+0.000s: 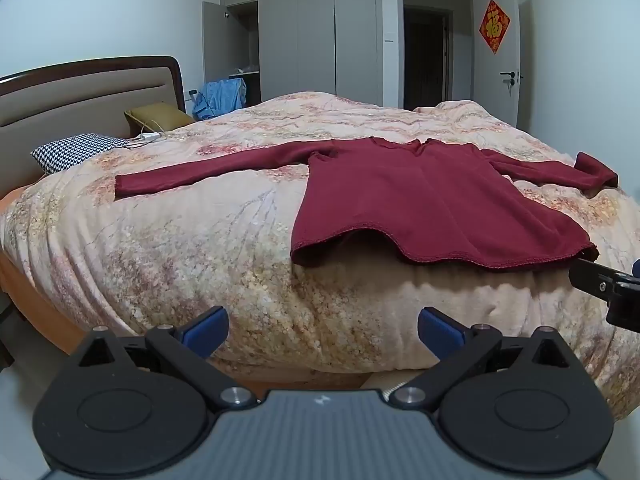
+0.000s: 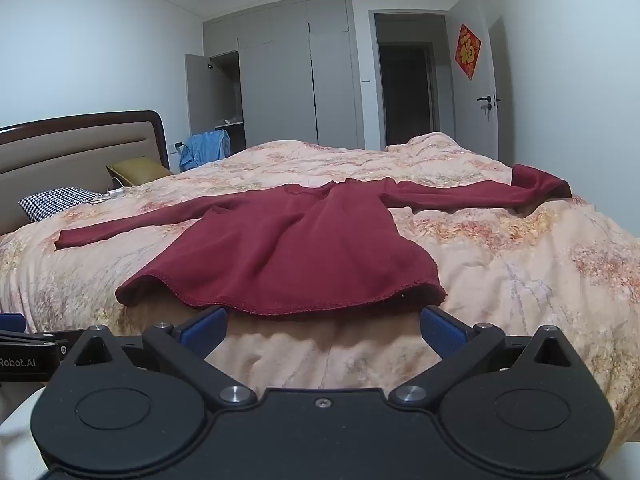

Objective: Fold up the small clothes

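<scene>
A dark red long-sleeved top lies spread flat on the floral quilt, sleeves out to both sides, hem toward me. It also shows in the right wrist view. My left gripper is open and empty, low before the bed's near edge, left of the hem. My right gripper is open and empty, just short of the hem, its blue fingertips near the hem's right corner. The right gripper's body shows at the right edge of the left wrist view.
The right sleeve's cuff is folded over near the bed's right side. A houndstooth pillow, an olive cushion and a white charger lie by the headboard. A wardrobe and a doorway stand behind.
</scene>
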`<state>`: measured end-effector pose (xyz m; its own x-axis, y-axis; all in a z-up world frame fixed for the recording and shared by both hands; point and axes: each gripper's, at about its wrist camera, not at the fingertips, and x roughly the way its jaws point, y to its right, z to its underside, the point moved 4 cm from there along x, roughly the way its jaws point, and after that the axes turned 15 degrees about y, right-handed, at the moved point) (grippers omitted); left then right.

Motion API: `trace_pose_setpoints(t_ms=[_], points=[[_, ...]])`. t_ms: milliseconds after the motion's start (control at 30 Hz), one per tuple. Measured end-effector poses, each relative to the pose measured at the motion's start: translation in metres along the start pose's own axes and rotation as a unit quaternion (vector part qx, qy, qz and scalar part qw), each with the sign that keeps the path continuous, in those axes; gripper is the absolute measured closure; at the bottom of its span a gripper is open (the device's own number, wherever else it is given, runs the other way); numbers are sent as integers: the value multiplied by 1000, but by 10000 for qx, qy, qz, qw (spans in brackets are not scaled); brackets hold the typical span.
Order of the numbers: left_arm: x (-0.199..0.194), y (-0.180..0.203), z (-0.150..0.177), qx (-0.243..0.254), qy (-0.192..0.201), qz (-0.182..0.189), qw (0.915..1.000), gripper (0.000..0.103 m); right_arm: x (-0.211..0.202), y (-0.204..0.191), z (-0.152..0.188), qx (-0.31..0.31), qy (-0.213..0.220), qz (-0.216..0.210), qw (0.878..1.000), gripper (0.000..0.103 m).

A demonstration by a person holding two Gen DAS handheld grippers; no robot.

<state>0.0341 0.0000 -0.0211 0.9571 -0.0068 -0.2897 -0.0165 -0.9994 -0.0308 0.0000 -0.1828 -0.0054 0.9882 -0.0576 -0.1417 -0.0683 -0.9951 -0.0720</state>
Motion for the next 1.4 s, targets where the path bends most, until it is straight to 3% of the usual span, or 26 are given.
trace_pose_setpoints(t_ms=[1400], points=[[1, -1, 1, -5, -13, 16, 10000, 0, 2, -1, 4, 65, -110, -46, 9999, 0]])
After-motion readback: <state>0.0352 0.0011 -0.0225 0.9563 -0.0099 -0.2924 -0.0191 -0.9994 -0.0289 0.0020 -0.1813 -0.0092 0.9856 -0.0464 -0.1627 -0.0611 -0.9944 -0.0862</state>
